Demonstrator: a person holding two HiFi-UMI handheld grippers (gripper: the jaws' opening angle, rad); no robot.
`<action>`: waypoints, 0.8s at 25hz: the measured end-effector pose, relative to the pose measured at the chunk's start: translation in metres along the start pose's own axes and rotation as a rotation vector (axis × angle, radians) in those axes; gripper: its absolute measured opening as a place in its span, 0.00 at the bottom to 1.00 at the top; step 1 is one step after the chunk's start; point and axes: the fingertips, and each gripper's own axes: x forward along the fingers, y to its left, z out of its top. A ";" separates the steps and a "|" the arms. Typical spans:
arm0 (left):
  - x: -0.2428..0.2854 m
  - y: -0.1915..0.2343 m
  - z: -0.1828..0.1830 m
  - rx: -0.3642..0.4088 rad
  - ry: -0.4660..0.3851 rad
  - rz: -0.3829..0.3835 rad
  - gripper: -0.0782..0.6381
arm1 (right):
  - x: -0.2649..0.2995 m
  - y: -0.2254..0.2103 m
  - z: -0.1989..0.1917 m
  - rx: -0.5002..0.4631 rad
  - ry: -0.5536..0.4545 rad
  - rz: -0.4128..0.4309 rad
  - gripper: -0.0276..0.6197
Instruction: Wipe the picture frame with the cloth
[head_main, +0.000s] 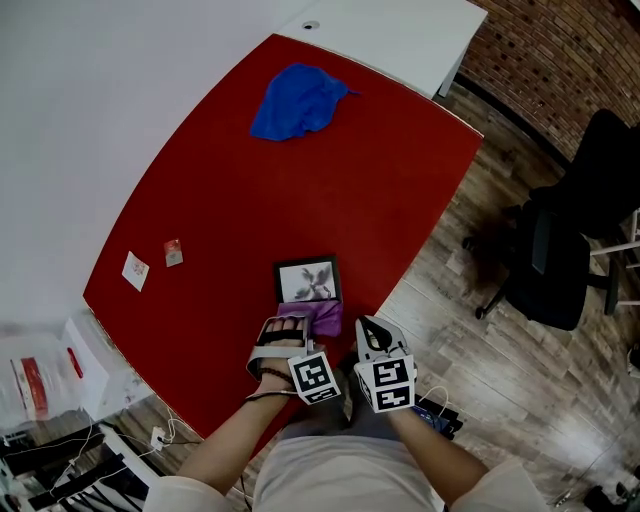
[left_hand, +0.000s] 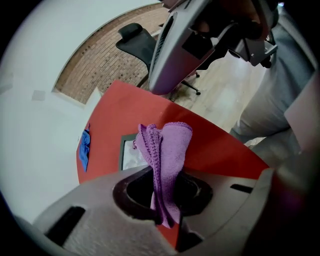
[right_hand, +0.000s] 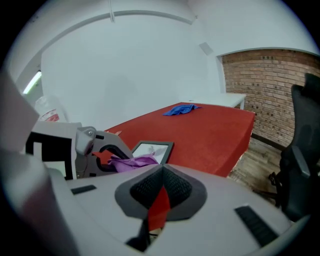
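One purple cloth (left_hand: 169, 145) clamped in left gripper (left_hand: 167, 175) fingers, right gripper (right_hand: 162, 176) fingers together

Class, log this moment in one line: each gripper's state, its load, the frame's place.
left gripper: shut on purple cloth | right gripper: shut, empty | picture frame: flat on red table, cloth at its near edge

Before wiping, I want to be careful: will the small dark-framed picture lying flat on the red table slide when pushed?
Probably yes: the dark-framed picture lies flat and unheld on the smooth red table, near its edge. It looks thin, so likely stiff and light; tipping seems unlikely.
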 end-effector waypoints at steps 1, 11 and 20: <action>-0.001 -0.001 0.000 -0.004 -0.003 0.000 0.19 | -0.001 0.001 0.000 0.001 -0.001 0.001 0.05; 0.040 0.103 0.002 -0.101 0.035 0.108 0.19 | -0.012 -0.009 -0.008 0.018 0.005 -0.029 0.05; 0.049 0.081 0.011 0.022 0.074 0.058 0.19 | -0.020 -0.023 -0.013 0.045 0.002 -0.049 0.05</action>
